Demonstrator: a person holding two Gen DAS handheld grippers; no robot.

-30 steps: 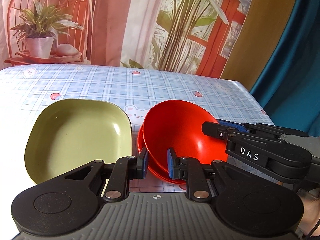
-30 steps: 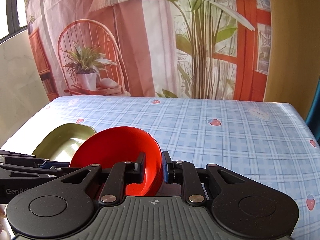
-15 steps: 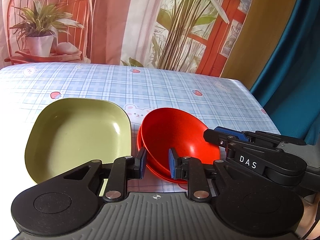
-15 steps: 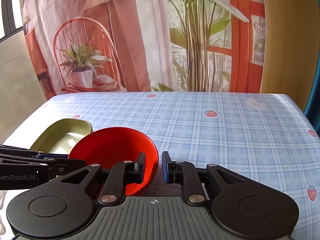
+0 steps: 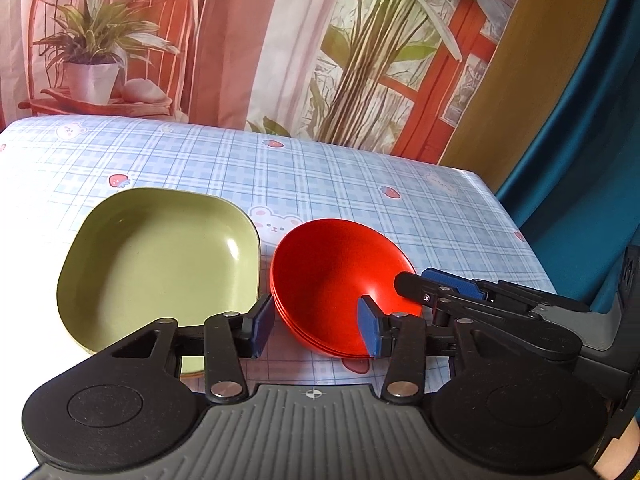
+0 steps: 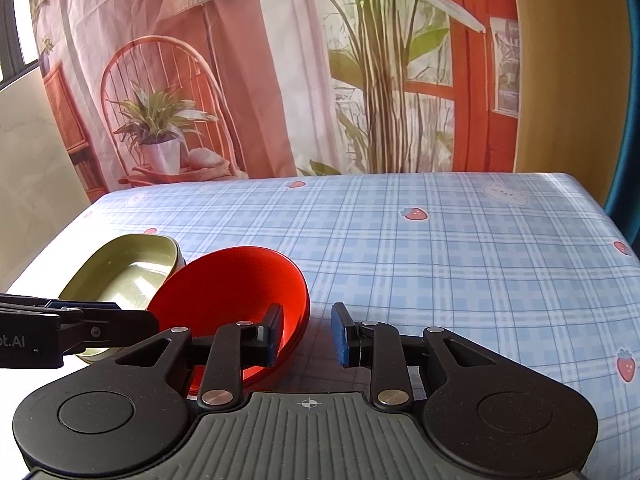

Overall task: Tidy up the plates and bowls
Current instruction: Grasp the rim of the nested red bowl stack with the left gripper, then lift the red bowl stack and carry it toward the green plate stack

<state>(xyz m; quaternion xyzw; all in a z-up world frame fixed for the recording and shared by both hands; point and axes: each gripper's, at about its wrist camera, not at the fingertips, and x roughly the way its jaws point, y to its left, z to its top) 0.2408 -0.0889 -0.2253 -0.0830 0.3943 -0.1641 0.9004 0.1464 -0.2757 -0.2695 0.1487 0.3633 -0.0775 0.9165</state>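
Note:
A stack of red bowls (image 5: 340, 280) sits on the checked tablecloth, next to a green square plate (image 5: 160, 264) on its left. My left gripper (image 5: 316, 322) is open, its pads either side of the stack's near rim, not touching. My right gripper (image 6: 306, 334) is open at the stack's right rim (image 6: 240, 292); its left finger overlaps the rim in view. It also shows in the left wrist view (image 5: 408, 280) at the stack's right edge. The green plate shows in the right wrist view (image 6: 124, 272) too.
The table (image 6: 440, 248) has a blue checked cloth with strawberry prints. Its right edge drops off beside a teal curtain (image 5: 580, 160). A printed backdrop (image 5: 240, 40) hangs behind the far edge.
The right gripper lowered the tilted red bowl onto the red stack and opened, letting it go. The left gripper also opened wider.

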